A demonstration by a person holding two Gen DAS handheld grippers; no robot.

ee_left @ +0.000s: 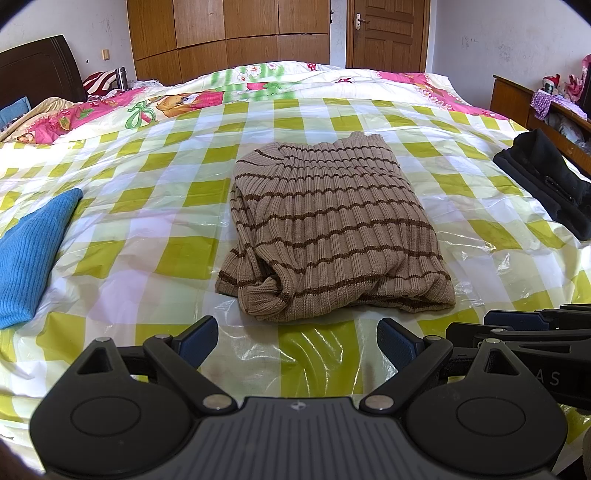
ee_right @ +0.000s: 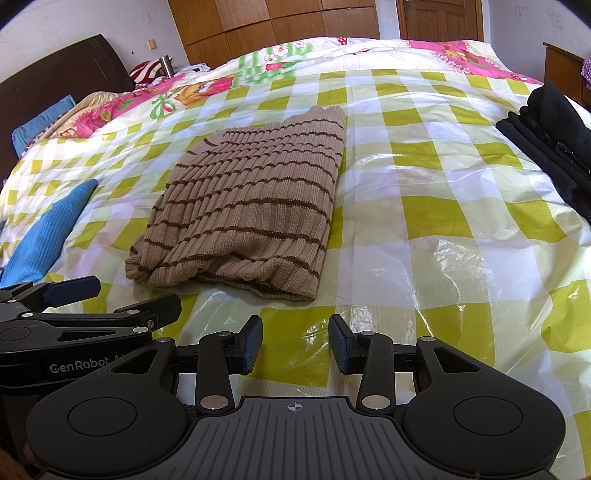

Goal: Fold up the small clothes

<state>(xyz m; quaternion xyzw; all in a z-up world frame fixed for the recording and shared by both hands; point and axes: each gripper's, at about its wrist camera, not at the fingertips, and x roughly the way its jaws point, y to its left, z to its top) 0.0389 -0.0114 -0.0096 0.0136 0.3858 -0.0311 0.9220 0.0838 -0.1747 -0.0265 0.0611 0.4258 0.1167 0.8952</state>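
folded striped sweater (ee_left: 328, 229), tan rib knit with thin brown bands, lies flat on the checked plastic sheet (ee_left: 317, 350) that covers the bed. it sits mid-bed, a rough rectangle, collar end far, thick folded edge near. a bunched cuff or hem pokes out at its near left corner.

left gripper (ee_left: 297, 341) hovers low over the sheet, just near of the sweater's near edge. jaws spread wide, blue pads apart, nothing between them but yellow-green check. sweater sits straight ahead of the gap, close but not touching the fingers.

right gripper (ee_right: 295, 349) sits beside the left one, on its right, also low over the sheet. jaws parted, narrower than the left pair, nothing held. from the right wrist view the sweater (ee_right: 251, 206) lies ahead and to the left of the gap; its near right corner is the closest part, still apart from the pads. the left gripper's side shows at the near left of that view (ee_right: 74, 295).

blue knit garment (ee_left: 29, 254) lies at the left edge of the sheet, well apart from the sweater. black folded garment (ee_left: 550, 184) lies at the far right edge of the bed, also well apart. cartoon-print quilt (ee_left: 192, 99) bunched along the far side; dark headboard (ee_left: 37, 70) at far left; wooden wardrobe (ee_left: 229, 33) and door (ee_left: 384, 33) beyond.
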